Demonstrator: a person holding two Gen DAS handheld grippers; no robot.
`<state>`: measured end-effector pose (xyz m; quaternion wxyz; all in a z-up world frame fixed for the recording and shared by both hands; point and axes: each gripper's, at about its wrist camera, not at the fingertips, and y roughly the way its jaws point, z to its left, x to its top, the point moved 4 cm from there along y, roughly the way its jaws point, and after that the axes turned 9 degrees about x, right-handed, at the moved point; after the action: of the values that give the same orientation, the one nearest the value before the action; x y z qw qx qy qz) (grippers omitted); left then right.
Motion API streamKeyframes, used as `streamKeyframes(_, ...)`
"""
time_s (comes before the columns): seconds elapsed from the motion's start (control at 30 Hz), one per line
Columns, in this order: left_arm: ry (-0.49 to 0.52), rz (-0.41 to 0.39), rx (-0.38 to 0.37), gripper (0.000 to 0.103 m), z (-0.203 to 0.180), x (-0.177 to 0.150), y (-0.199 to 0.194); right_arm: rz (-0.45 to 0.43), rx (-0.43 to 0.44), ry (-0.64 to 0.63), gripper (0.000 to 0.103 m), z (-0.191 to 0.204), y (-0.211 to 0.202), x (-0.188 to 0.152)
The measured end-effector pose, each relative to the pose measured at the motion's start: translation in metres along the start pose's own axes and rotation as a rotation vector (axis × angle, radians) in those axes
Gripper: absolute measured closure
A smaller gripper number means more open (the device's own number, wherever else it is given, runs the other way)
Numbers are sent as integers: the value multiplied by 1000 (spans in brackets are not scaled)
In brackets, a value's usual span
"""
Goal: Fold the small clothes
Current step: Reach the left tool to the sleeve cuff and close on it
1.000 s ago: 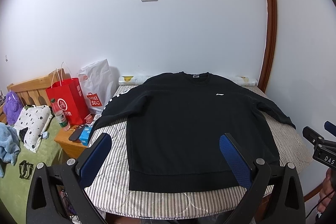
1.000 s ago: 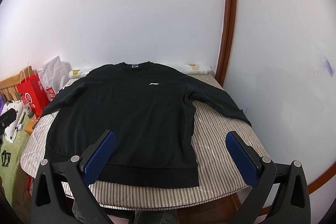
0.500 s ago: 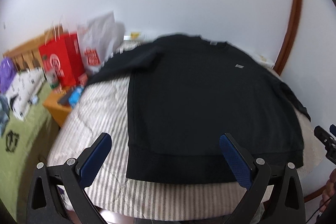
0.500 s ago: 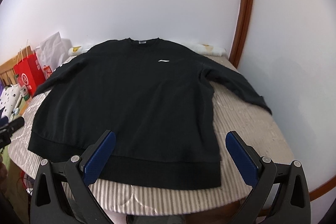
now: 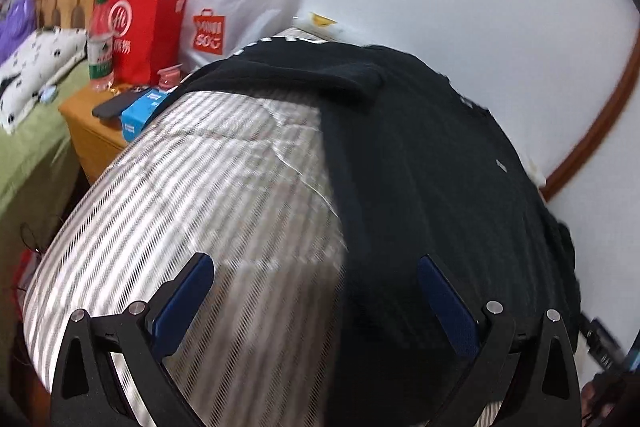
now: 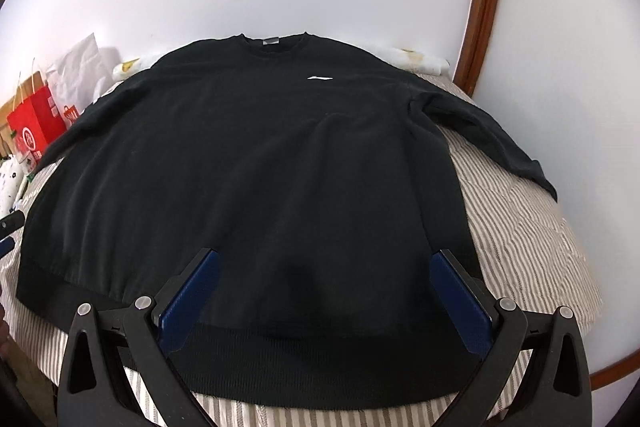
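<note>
Sweater (image 6: 248,163) lies flat, face up, on the striped bed (image 5: 224,195), hem at the near edge — spread ready for folding. Both grippers, left (image 5: 316,291) and right (image 6: 324,287), gape wide, holding nothing. Since a second ago both dropped closer — left swung toward the sweater's left side.

Both tools match. The left gripper (image 5: 316,291) has black plastic arms with triangular cut-outs at five and seven o'clock, silver round screws at the joints, and ribbed dark-blue pads (image 5: 182,303) inside each finger. The right gripper (image 6: 326,291) shows the same build.
</note>
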<state>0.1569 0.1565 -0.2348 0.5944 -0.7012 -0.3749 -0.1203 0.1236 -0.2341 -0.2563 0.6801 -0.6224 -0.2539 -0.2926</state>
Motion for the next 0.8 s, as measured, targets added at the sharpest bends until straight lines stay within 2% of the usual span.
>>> streamKeyframes(0.07, -24, 4, -8, 6, 8, 10, 7, 0, 13, 16, 0, -2, 5, 5)
streamKeyframes(0.3, -58, 24, 10, 6, 25, 51, 39, -27, 59, 24, 0, -1, 23, 39)
streamKeyframes(0.5, -144, 29, -41, 8, 34, 81, 64, -26, 149, 50, 1, -8, 57, 82)
streamKeyframes(0.67, -177, -6, -17, 10, 33, 106, 87, -54, 155, 20, 1, -11, 92, 123)
streamKeyframes(0.8, -277, -30, -2, 18, 47, 127, 103, -73, 173, 6, 1, -11, 124, 158)
